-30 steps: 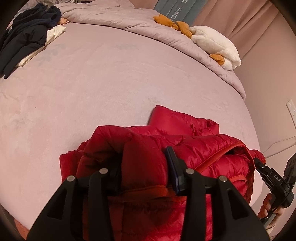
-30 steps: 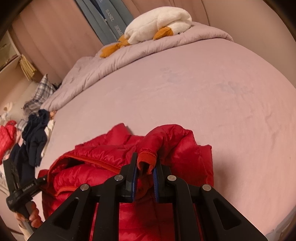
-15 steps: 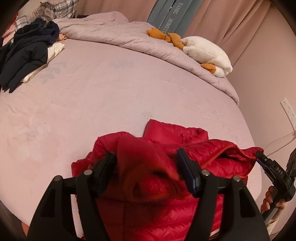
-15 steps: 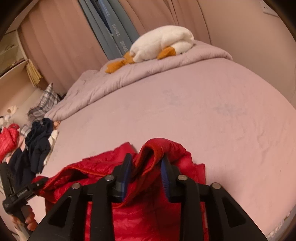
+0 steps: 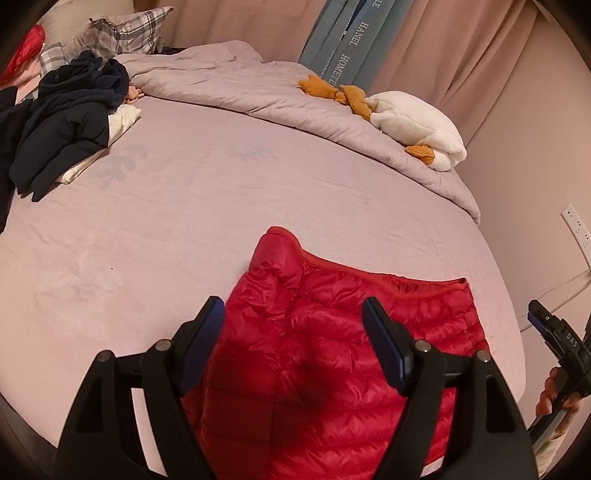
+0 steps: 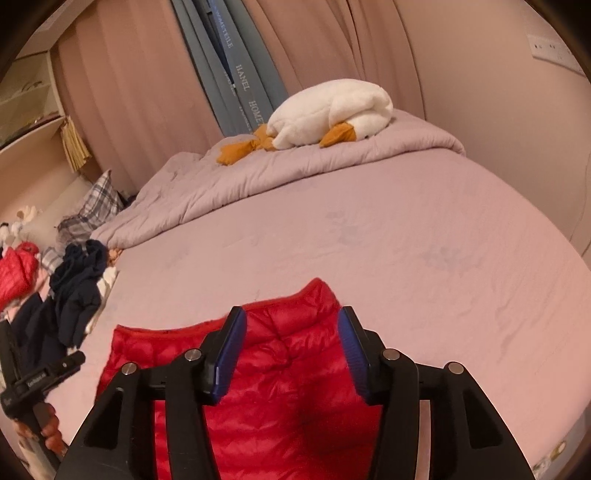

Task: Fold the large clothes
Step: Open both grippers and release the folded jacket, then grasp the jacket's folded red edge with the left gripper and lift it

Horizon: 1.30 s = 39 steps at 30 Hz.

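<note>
Along the left edge of the bed (image 5: 155, 206) lies a heap of dark clothes (image 5: 62, 125), with a plaid pillow (image 5: 122, 29) at the far left corner. A grey duvet (image 5: 258, 92) is bunched along the far edge, and a white plush goose (image 5: 417, 125) rests on it toward the far right corner.

The red jacket (image 5: 332, 354) lies flat at the near edge, right of the middle, one sleeve or collar end poking up toward the bed's centre. It looks folded into a rough rectangle.

The left gripper (image 5: 291, 343) hovers over the jacket's left part, its fingers (image 5: 207, 332) spread wide and holding nothing. The right gripper (image 6: 290, 350) hangs over the jacket's right part, its fingers (image 6: 351, 347) likewise apart and empty.

The step in hand appears to be a release between folds: the cloth is laid down and both tools are free. The next move probably calls for pinching the near hem or the protruding end and carrying it across, taking only the intended layers so the slippery quilted fabric does not slide open.
</note>
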Each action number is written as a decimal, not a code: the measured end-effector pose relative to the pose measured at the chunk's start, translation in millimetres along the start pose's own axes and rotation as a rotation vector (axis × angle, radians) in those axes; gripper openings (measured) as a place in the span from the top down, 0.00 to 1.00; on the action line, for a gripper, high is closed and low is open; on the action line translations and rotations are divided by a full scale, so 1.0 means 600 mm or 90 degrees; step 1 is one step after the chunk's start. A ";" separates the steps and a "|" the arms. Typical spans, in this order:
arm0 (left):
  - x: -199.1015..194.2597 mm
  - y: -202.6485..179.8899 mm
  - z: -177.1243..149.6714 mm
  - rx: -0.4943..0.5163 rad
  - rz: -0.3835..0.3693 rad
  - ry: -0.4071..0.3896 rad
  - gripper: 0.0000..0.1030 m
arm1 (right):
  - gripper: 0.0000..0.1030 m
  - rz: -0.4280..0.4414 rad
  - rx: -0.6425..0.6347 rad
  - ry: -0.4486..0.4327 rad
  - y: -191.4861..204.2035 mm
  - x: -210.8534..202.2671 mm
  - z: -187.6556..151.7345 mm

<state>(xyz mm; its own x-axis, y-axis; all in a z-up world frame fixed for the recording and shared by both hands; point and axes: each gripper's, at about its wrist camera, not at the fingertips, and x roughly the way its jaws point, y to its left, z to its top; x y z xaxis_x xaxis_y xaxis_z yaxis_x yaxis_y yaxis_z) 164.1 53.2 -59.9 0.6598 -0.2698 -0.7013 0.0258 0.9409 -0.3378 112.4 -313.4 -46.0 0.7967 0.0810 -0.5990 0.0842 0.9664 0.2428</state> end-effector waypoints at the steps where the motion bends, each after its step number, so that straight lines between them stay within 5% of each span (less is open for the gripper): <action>1: 0.004 0.000 0.002 0.004 0.002 0.000 0.25 | 0.50 -0.007 -0.008 0.002 0.000 0.003 0.002; 13: 0.091 0.017 0.015 0.015 0.027 0.070 0.26 | 0.48 -0.033 -0.031 0.120 -0.009 0.110 0.001; 22: 0.166 0.048 0.016 -0.045 0.003 0.139 0.29 | 0.48 -0.011 -0.002 0.186 -0.021 0.168 -0.006; 24: 0.173 0.052 0.014 -0.052 -0.007 0.147 0.41 | 0.48 0.003 0.007 0.198 -0.022 0.177 -0.010; 27: 0.181 0.056 0.009 -0.063 -0.017 0.166 0.71 | 0.48 0.011 0.013 0.205 -0.024 0.186 -0.014; 29: 0.178 0.056 0.006 -0.063 -0.018 0.164 0.83 | 0.55 0.017 0.019 0.210 -0.029 0.192 -0.015; 31: 0.162 0.056 0.006 -0.064 -0.017 0.144 0.85 | 0.91 0.037 0.021 0.221 -0.029 0.195 -0.017; 32: 0.157 0.057 0.006 -0.065 -0.017 0.139 0.86 | 0.97 0.051 0.022 0.226 -0.028 0.196 -0.018; 39: 0.096 0.069 0.013 -0.067 -0.025 0.080 0.88 | 0.98 0.076 0.024 0.172 -0.018 0.156 0.000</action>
<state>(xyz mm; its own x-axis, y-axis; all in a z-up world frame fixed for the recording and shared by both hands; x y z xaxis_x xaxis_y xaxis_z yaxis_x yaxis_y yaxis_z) 209.0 78.0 -109.2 0.5606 -0.3351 -0.7573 -0.0339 0.9044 -0.4254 186.3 -316.2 -104.6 0.6141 0.2606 -0.7450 0.0262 0.9366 0.3493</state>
